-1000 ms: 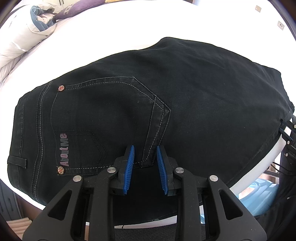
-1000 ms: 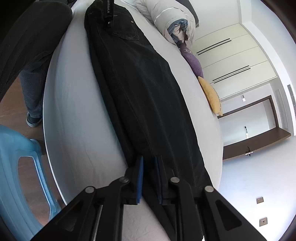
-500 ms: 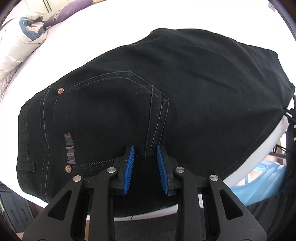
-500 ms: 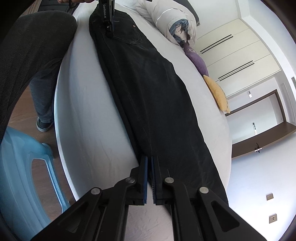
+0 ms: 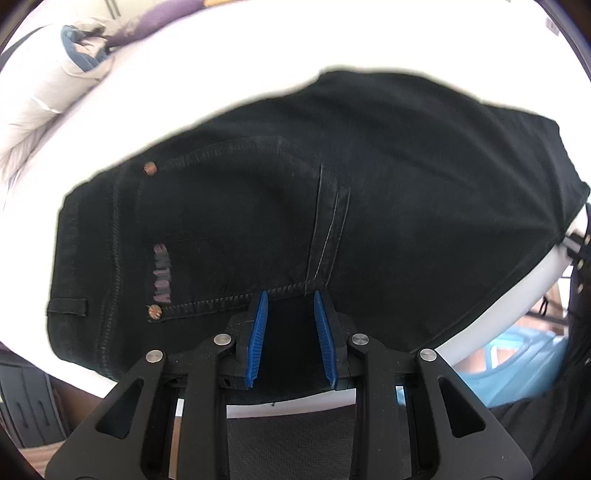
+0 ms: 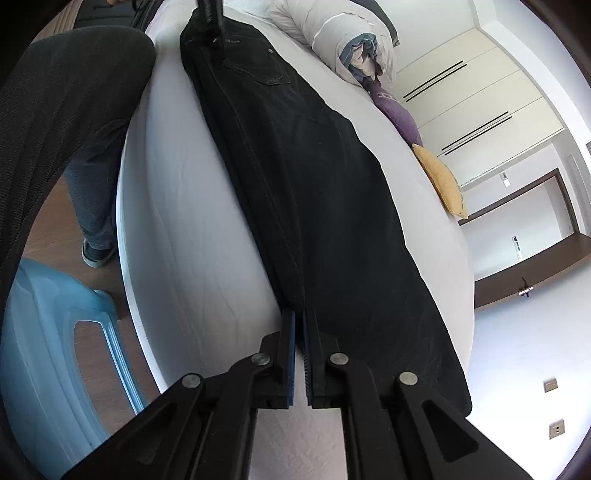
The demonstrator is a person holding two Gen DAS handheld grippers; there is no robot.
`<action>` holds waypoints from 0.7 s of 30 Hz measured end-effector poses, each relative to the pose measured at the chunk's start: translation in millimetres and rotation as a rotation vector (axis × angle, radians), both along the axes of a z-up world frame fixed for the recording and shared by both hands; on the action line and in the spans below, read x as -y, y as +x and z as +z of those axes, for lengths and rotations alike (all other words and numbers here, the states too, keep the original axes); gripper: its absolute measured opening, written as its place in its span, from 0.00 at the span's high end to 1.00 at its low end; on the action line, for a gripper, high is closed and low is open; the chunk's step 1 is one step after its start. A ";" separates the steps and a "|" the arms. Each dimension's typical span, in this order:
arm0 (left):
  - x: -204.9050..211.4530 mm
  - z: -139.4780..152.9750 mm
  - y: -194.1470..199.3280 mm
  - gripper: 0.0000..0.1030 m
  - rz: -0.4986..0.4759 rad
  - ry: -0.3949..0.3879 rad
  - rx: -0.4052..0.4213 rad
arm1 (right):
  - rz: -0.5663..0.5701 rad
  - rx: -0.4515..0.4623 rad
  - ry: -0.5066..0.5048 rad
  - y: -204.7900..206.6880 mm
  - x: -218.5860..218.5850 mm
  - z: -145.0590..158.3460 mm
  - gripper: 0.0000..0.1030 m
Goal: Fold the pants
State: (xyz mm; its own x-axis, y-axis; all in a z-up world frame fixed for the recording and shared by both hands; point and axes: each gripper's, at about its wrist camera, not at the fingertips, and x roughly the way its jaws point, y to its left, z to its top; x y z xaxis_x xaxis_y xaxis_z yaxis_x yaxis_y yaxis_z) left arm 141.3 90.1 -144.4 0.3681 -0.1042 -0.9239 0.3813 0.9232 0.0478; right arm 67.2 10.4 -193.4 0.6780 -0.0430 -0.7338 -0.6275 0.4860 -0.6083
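Note:
Black pants (image 6: pixel 317 192) lie folded lengthwise on a white bed (image 6: pixel 192 236), waist far, hems near. In the left wrist view the waist and back pocket (image 5: pixel 236 221) with a pink label show. My left gripper (image 5: pixel 290 299) is open, its blue pads (image 5: pixel 258 332) just above the near edge of the seat, with black fabric between them. My right gripper (image 6: pixel 298 317) is shut on the pants' near edge by the hem. The left gripper also shows at the far waist in the right wrist view (image 6: pixel 212 22).
A rolled white duvet (image 6: pixel 343 40), a purple pillow (image 6: pixel 395 114) and a yellow pillow (image 6: pixel 441 181) lie along the bed's far side. A blue plastic stool (image 6: pixel 48 350) stands on the wood floor. The person's leg (image 6: pixel 88 170) is by the bed edge.
My right gripper has closed from a small gap onto the pants' edge. My left gripper has stayed open and shifted slightly over the seat of the pants.

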 end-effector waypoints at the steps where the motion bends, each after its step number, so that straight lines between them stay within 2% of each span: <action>1: 4.0 10.3 -0.3 0.75 0.007 -0.026 0.030 | -0.003 -0.001 -0.008 0.3 -1.2 -2.7 0.91; 4: 31.6 30.6 3.8 0.75 -0.005 -0.121 0.079 | 0.000 0.011 -0.037 -1.4 -4.0 -10.0 0.90; 5: 48.6 34.4 5.1 0.75 -0.033 -0.137 0.091 | -0.021 -0.012 0.006 0.1 -0.7 -0.3 0.87; 7: 81.9 35.2 8.3 0.75 -0.090 -0.153 0.095 | -0.086 -0.083 0.118 6.0 11.8 22.4 0.82; 9: 118.1 29.8 14.2 0.75 -0.143 -0.151 0.088 | -0.178 -0.091 0.221 14.7 31.8 48.7 0.82; 12: 150.8 16.7 20.1 0.75 -0.182 -0.156 0.057 | -0.381 -0.105 0.455 45.1 83.1 91.2 0.82; 14: 162.6 1.8 26.1 0.75 -0.184 -0.161 0.019 | -0.509 -0.129 0.608 66.6 123.4 102.9 0.82; 15: 166.9 -9.3 27.9 0.75 -0.184 -0.149 -0.012 | -0.587 -0.163 0.692 78.2 148.4 99.8 0.82; 17: 164.9 -20.4 27.7 0.75 -0.181 -0.143 -0.012 | -0.717 -0.221 0.790 89.7 189.1 82.6 0.82; 19: 157.4 -20.7 28.5 0.75 -0.166 -0.169 -0.020 | -0.849 -0.267 0.769 91.6 223.9 59.2 0.82; 21: 145.5 -20.1 28.6 0.75 -0.146 -0.178 -0.032 | -0.931 -0.256 0.774 77.4 256.8 49.8 1.00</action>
State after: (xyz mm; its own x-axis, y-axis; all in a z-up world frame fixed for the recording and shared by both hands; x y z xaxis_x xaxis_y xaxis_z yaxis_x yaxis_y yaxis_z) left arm 169.9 -55.3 -164.6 0.3081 -0.3169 -0.8970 0.5103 0.8508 -0.1253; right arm 144.7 -246.4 -143.6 0.4547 0.0720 -0.8877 0.0908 0.9878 0.1266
